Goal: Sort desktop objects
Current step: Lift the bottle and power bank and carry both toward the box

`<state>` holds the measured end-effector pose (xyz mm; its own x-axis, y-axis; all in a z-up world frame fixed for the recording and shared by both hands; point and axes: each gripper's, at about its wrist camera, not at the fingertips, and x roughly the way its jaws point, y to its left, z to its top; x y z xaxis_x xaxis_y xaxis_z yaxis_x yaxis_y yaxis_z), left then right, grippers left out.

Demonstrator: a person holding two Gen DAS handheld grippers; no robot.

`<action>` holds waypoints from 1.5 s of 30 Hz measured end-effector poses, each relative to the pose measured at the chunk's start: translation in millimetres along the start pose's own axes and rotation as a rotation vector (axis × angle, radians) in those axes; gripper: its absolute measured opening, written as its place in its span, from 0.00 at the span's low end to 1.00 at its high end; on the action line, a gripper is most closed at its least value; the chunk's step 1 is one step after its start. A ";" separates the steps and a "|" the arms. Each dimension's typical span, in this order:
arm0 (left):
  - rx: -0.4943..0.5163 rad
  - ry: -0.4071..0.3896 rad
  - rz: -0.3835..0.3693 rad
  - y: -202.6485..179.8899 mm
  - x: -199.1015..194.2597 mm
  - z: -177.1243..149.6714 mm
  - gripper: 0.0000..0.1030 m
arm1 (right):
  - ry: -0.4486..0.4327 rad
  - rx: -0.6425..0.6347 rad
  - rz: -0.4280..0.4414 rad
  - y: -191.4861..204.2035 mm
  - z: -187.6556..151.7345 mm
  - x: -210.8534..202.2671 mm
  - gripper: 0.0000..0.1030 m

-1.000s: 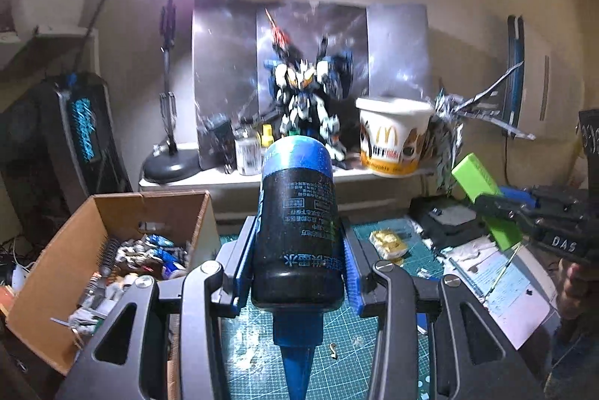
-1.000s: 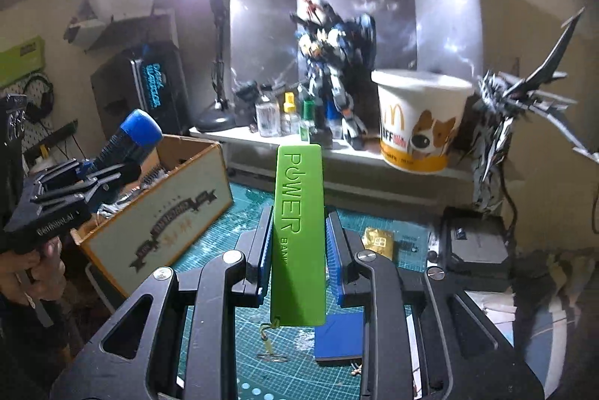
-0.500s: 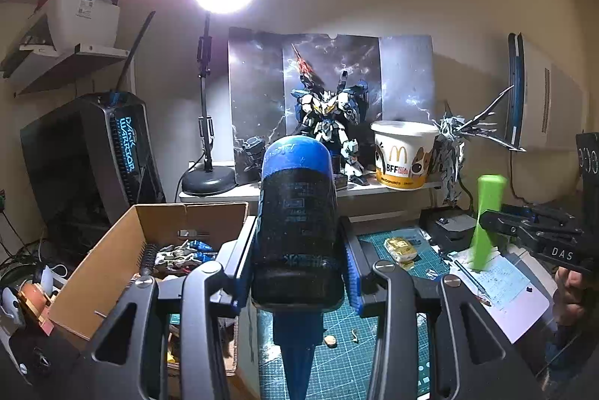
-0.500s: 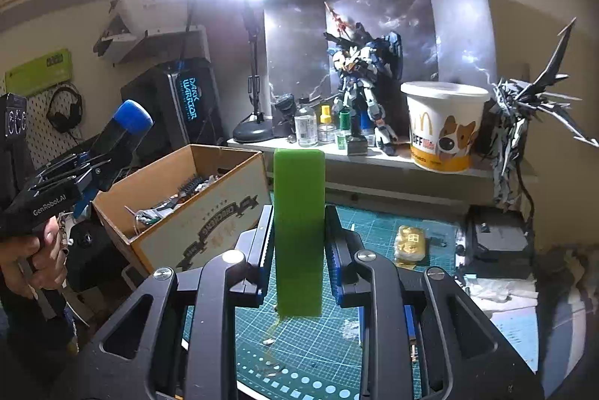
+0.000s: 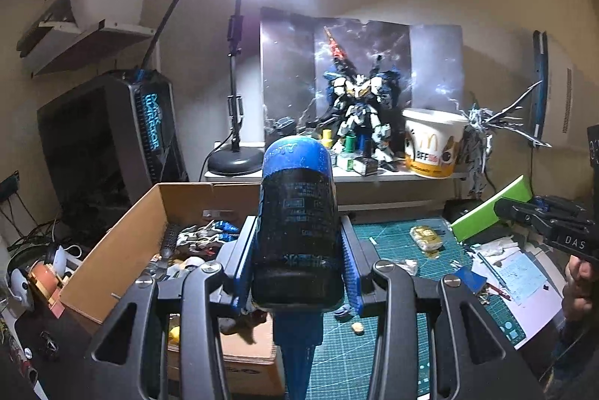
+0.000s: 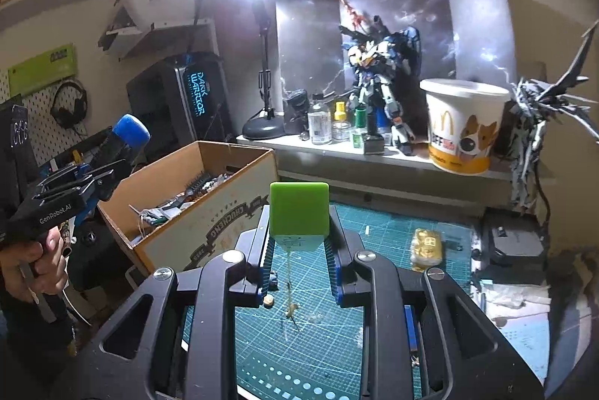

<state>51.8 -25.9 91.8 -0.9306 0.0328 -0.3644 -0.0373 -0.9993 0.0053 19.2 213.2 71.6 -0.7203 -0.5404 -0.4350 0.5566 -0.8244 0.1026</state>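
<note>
My left gripper (image 5: 297,246) is shut on a black bottle with a blue cap (image 5: 297,213), held upright above the right edge of an open cardboard box (image 5: 123,243). The left gripper also shows in the right wrist view (image 6: 97,171), with the bottle's blue cap (image 6: 131,130) sticking up. My right gripper (image 6: 299,243) is shut on a green power bank (image 6: 299,209), held above the green cutting mat (image 6: 318,344). A thin strap hangs from the power bank. In the left wrist view the power bank (image 5: 490,209) is tilted at the right.
The box (image 6: 209,213) holds several small tools and parts. A gold packet (image 6: 426,246) lies on the mat. A shelf behind carries a robot model (image 6: 382,82), small bottles (image 6: 320,119), a paper bucket (image 6: 462,127) and a lamp base (image 6: 262,128). Papers (image 5: 520,272) lie at the right.
Both grippers have drawn back and risen, so more of the room shows. The green power bank has tipped away and now shows its end face. The bottle stays gripped.
</note>
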 end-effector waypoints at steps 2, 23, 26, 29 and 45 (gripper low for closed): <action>-0.005 0.000 0.016 4.9 -1.4 -1.1 0.39 | 0.002 -0.005 0.011 2.6 1.0 4.6 0.23; -0.076 0.011 0.207 66.1 -40.1 -16.1 0.39 | -0.011 -0.113 0.235 80.3 21.5 44.9 0.23; -0.092 0.011 0.244 78.0 -49.4 -19.6 0.39 | -0.014 -0.125 0.276 94.8 24.3 51.9 0.23; -0.105 0.011 0.280 88.8 -58.0 -22.7 0.39 | -0.011 -0.142 0.312 109.4 26.3 59.5 0.23; -0.169 0.011 0.425 134.5 -96.6 -36.8 0.39 | -0.038 -0.228 0.465 176.5 34.0 71.0 0.23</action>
<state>150.1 -164.2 93.5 -0.8466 -0.3797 -0.3729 0.4076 -0.9132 0.0045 52.3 23.6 89.2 -0.3875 -0.8500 -0.3569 0.8944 -0.4404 0.0778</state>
